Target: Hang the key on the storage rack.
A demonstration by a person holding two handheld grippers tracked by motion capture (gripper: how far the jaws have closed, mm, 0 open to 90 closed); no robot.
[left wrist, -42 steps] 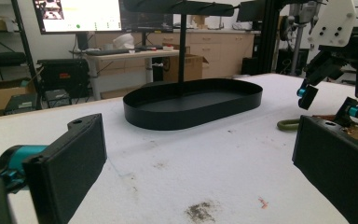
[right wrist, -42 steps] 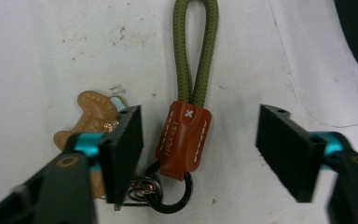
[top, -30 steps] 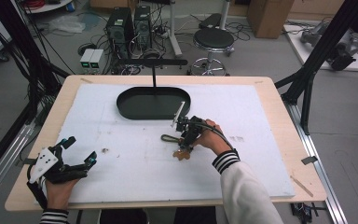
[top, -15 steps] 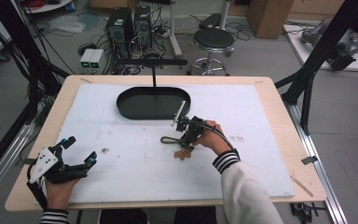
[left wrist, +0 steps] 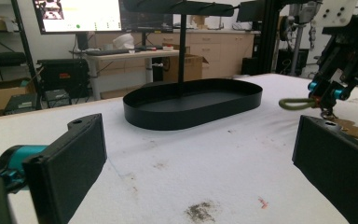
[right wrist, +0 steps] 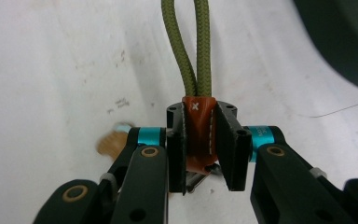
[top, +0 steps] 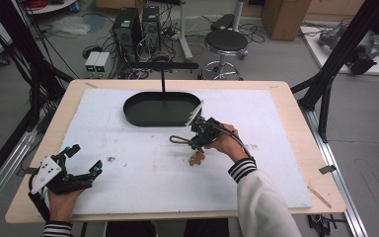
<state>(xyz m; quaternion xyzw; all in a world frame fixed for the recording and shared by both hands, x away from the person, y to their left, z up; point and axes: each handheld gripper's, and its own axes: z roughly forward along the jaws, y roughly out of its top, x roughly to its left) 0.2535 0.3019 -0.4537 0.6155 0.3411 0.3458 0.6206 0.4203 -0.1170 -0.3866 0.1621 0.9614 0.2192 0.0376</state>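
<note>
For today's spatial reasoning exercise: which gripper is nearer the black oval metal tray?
Right. The right gripper, shut on the olive cord keychain, sits just before the black oval metal tray; the left gripper hovers open near the table's front-left corner.

The right gripper (right wrist: 199,140) has just been closing its jaws, and now they clamp the orange leather tab (right wrist: 198,135) of the olive cord loop (right wrist: 190,46).

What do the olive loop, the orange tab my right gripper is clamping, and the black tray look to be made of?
Olive loop: braided cord, likely nylon; woven texture is visible, matte. Orange tab, pinched by the right gripper: looks like leather or faux leather, smooth with white stitching. Black tray: probably painted sheet metal, given its thin even wall and satin finish; could be plastic.
</note>
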